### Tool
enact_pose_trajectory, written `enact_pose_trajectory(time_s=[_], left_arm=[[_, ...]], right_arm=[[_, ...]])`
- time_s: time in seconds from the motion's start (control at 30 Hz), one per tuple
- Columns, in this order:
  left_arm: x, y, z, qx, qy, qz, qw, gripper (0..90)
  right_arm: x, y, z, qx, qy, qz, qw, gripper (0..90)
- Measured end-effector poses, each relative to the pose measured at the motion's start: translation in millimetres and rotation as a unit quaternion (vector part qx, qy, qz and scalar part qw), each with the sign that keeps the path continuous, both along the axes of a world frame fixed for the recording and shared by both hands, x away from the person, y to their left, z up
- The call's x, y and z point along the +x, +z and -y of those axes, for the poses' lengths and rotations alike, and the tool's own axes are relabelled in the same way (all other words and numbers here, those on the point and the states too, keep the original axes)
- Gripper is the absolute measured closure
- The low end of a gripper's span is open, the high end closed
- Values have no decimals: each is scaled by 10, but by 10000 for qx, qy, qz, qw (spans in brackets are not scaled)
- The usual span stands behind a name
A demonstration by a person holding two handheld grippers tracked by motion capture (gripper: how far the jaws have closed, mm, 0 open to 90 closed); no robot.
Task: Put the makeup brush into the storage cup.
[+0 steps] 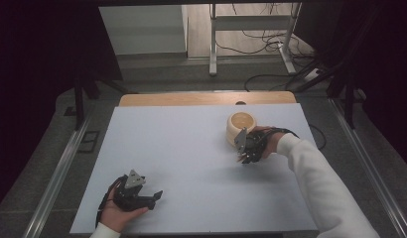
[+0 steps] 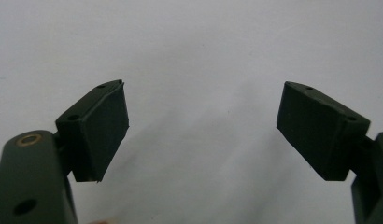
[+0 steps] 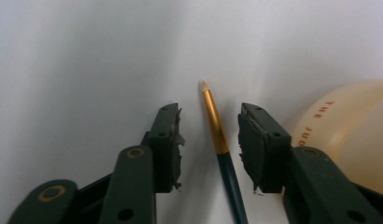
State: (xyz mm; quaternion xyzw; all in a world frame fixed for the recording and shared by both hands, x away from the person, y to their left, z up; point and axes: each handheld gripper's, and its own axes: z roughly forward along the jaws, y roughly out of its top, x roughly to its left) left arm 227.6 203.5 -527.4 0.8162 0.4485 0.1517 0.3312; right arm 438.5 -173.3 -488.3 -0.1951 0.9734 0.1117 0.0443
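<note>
Overhead first, high view. Pale grey-white rectangular bench (image 1: 191,163) with a wooden strip along its far edge. Round cream-coloured bowl (image 1: 241,126) sits toward 1 o'clock of the bench centre. Right claw (image 1: 244,148) held just at the bowl's near side, hand and white sleeve coming in from 4 o'clock. Left claw (image 1: 154,197) rests low at 7 o'clock, well apart from the bowl, jaws pointing toward 3 o'clock.

Left gripper view. Left claw (image 2: 201,130) stands wide, the two black pads far apart, with bare bench surface (image 2: 194,46) between and beyond them. It holds nothing.

Right gripper view. Right claw (image 3: 208,144) is narrow but not closed; a visible gap remains either side of a slim paintbrush with dark green handle, gold ferrule and pale pointed tip (image 3: 216,135). The brush lies on the bench between the jaws, long axis running roughly 6 to 12 o'clock in this view, tip leaning slightly toward 11, pointing away from the camera. Neither pad (image 3: 168,149) appears to touch it. The cream bowl (image 3: 348,140), with red lettering on its wall, sits at 3 o'clock, close beside the right-hand jaw.

Judgement: the right hand is far nearer the brush; its jaws already straddle the ferrule crosswise to the axis, so a pinch looks like the likely next move.
</note>
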Motion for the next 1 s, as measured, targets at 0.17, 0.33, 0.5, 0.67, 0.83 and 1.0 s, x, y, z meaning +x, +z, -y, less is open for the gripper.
enact_pose_trajectory(time_s=[0.17,0.33,0.5,0.67,0.83,1.0], left_arm=[[-2,1,-3,12,-7,-1,10000,173],[-3,0,-3,7,-11,1,10000,173],[-3,-1,-2,14,-14,-1,10000,173],[-6,2,1,17,-8,9,10000,173],[-10,6,-4,16,1,16,10000,173],[-10,7,-5,12,-1,20,10000,173]], right_arm=[[36,-30,-19,-140,-9,-85,9999,628],[75,-38,-27,-216,26,-331,9992,696],[84,-37,-28,-277,98,-427,9987,775],[76,-37,-24,-309,158,-485,9982,836],[73,-41,-28,-294,156,-511,9981,855],[61,-32,-43,-387,137,-500,9979,857]])
